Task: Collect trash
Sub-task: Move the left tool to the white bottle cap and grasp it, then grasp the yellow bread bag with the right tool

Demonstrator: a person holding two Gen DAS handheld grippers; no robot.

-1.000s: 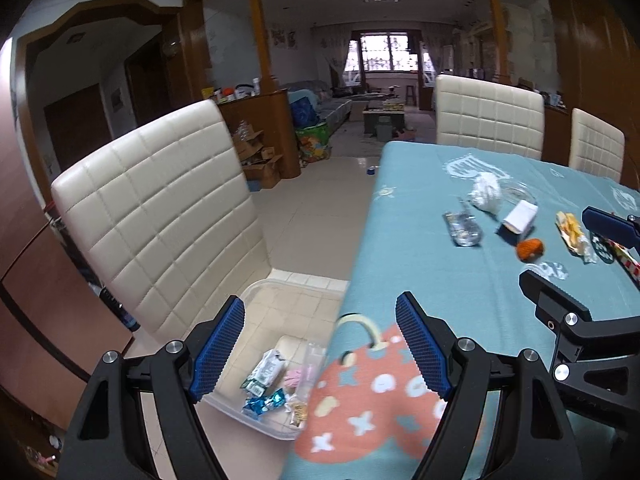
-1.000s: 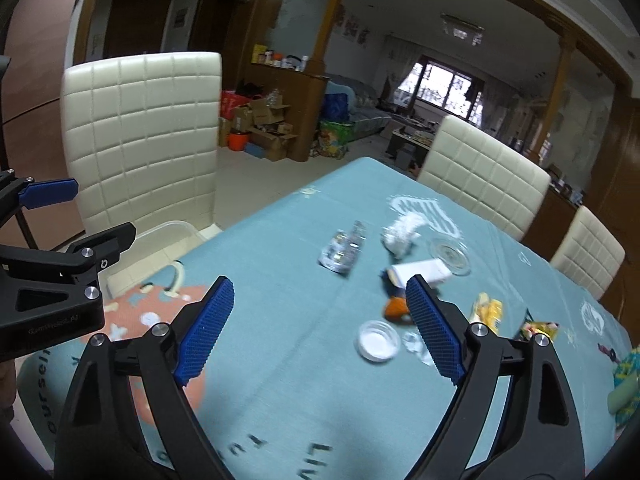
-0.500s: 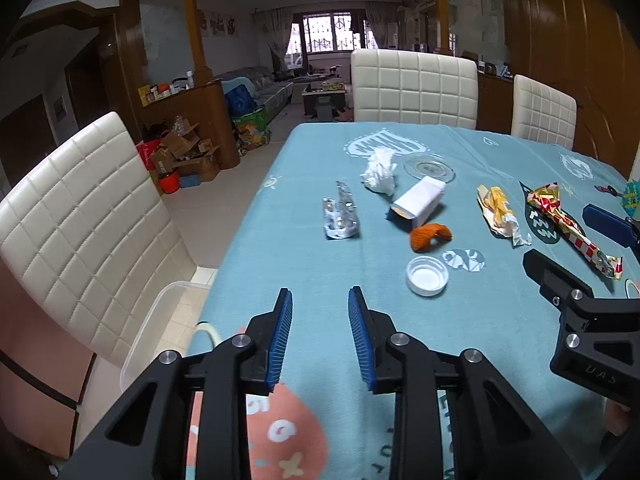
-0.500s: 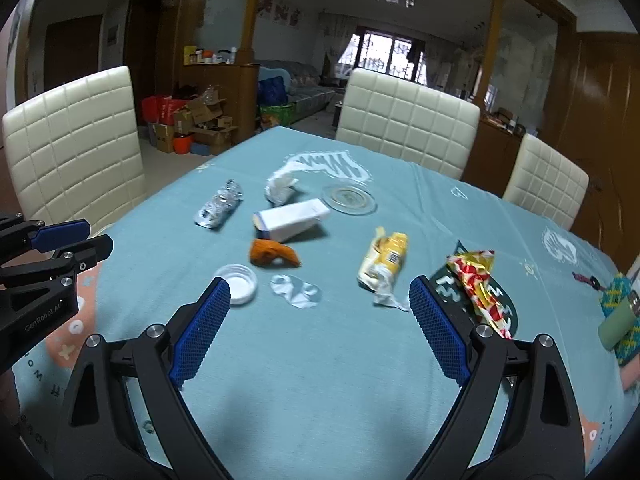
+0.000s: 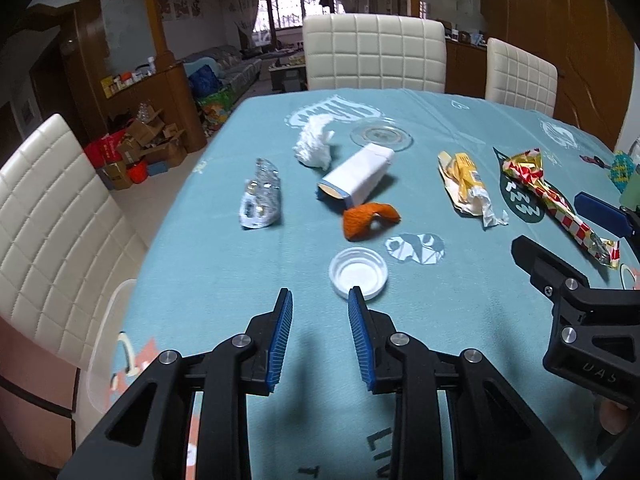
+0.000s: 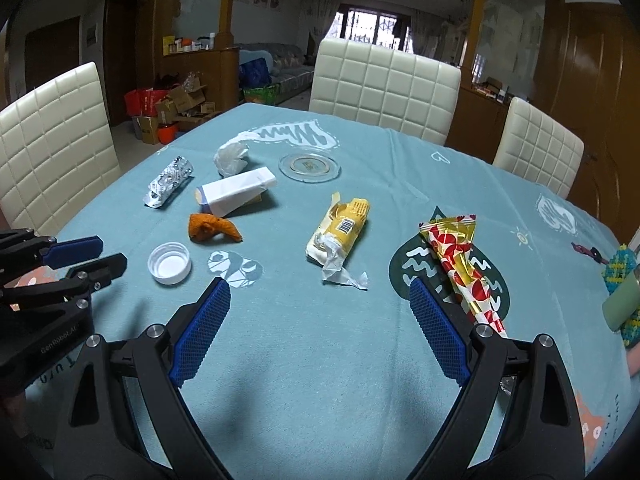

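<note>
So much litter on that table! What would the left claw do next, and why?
Probably open wider and ease forward onto the white cap. The left gripper has just narrowed with nothing between its pads, the gap looks slimmer than the cap, and the cap lies nearest, just ahead.

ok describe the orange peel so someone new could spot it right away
Start at the teal tablecloth and find the white carton lying on its side left of the middle. The orange peel lies just in front of it, beside the white bottle cap: the only curled, solid orange scrap there.
</note>
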